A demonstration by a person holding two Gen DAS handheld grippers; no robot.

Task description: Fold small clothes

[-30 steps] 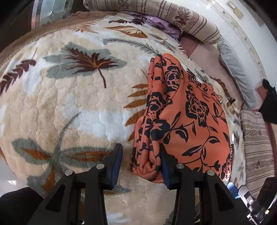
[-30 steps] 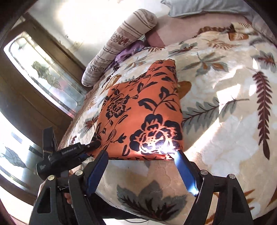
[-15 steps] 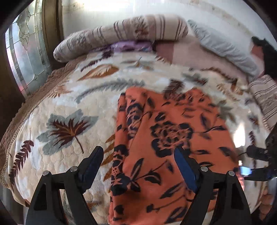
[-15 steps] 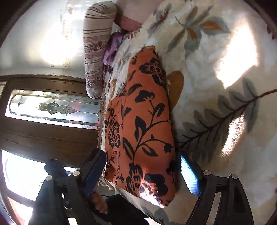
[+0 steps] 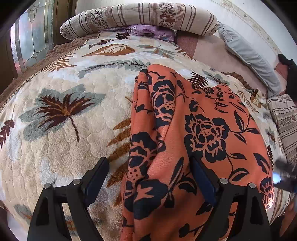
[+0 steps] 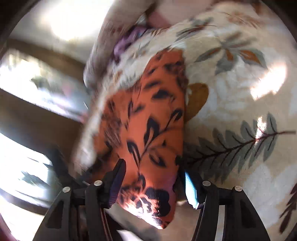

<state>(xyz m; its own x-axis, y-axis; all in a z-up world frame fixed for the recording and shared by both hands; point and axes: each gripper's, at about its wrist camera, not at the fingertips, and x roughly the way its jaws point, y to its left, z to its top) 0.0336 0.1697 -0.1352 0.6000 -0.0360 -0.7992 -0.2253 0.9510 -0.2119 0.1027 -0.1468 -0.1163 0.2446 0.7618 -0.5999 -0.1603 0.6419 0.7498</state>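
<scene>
Black left gripper (image 5: 148, 178), black right gripper (image 6: 152, 182), blue-padded jaws, silver screws

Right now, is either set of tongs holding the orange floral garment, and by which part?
Neither. The left tongs, just opened, straddle the orange black-flowered garment's bunched edge without pressing. The right tongs, closing, flank its near corner; pads not visibly pressing.

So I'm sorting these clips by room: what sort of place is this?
Most likely a bedroom. The orange floral garment lies on a bed covered by a plush leaf-patterned blanket, with a striped bolster and a grey pillow along the wall at its far edge.
</scene>
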